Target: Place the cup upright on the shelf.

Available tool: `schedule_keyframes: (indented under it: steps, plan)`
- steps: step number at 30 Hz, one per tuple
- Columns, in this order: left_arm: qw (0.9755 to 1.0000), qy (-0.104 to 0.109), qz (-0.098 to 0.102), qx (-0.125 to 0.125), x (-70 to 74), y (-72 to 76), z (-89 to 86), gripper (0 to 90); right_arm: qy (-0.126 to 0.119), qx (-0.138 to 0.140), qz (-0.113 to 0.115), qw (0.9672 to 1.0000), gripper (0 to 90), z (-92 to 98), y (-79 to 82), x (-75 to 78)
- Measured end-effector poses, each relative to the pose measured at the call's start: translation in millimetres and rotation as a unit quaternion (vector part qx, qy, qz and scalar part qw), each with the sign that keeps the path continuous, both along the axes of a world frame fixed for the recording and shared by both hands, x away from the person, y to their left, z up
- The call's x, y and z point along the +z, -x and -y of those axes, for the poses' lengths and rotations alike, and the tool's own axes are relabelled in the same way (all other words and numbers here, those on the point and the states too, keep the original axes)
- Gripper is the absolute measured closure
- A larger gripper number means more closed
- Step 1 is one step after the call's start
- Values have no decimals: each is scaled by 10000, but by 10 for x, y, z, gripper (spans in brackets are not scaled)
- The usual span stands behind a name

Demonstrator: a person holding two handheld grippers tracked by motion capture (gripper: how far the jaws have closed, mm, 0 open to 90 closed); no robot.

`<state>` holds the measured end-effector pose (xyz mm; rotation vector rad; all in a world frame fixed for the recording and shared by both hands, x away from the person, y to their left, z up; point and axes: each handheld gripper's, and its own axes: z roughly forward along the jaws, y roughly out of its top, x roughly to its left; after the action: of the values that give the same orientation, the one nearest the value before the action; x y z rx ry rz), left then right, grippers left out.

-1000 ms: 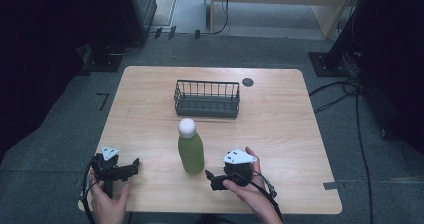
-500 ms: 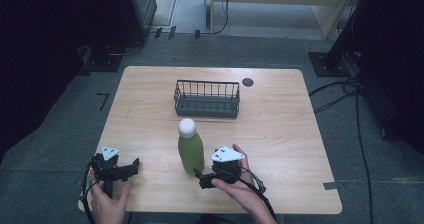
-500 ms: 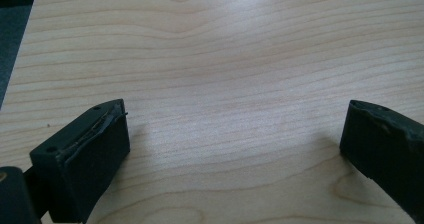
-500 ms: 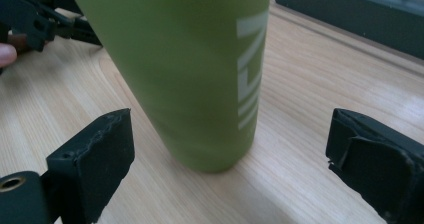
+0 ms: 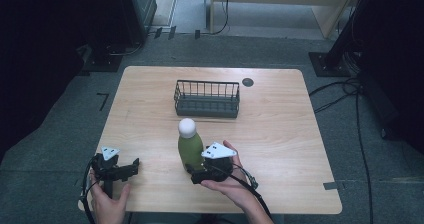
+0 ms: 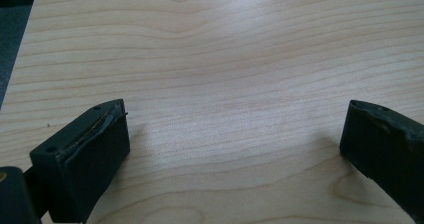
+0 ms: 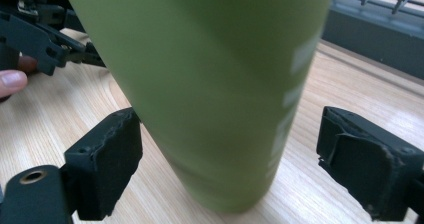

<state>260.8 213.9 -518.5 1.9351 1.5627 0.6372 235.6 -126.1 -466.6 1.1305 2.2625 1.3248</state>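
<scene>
Closing my right gripper (image 7: 227, 171) on the green bottle (image 5: 190, 149), which stands upright on the desk (image 5: 280, 134) in front of the basket (image 5: 206, 99). Its jaws have just been narrowing around the bottle, left pad touching, right one apart. Next I finish the squeeze, then lift. A second ago this gripper sat right of the bottle. My left gripper (image 6: 235, 154) hangs wide, empty.

right claw (image 5: 196, 170) up against bottle (image 5: 190, 149), jaws narrowing around it
</scene>
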Motion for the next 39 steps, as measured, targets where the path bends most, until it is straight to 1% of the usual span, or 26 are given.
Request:
schedule_keyframes:
  steps: [1,8,12,17,25,30,34,37,39]
  plan:
    - [10000,0,0,0,0,0,0,1,-4,5,25,10000,127,-29,-11,15]
    - [10000,0,1,0,0,0,0,1,-50,-1,71,10000,133,-96,-54,40]
    - [10000,2,0,1,0,0,0,1,-97,24,139,9999,170,-134,-64,42]
    - [10000,0,1,-1,0,0,0,1,-158,9,211,9997,169,-161,-88,46]
    - [10000,-2,1,-2,0,0,0,1,-172,25,296,9994,173,-199,-120,53]
    - [10000,-2,0,2,0,0,0,1,-83,23,477,9988,191,-227,-105,47]
    - [10000,-2,0,3,0,0,0,1,-93,9,559,9984,196,-229,-97,33]
    - [10000,-2,0,2,0,0,0,1,-116,-7,560,9984,194,-229,-98,30]
    - [10000,-2,-1,3,0,0,0,1,-165,-25,477,9987,185,-229,-107,35]
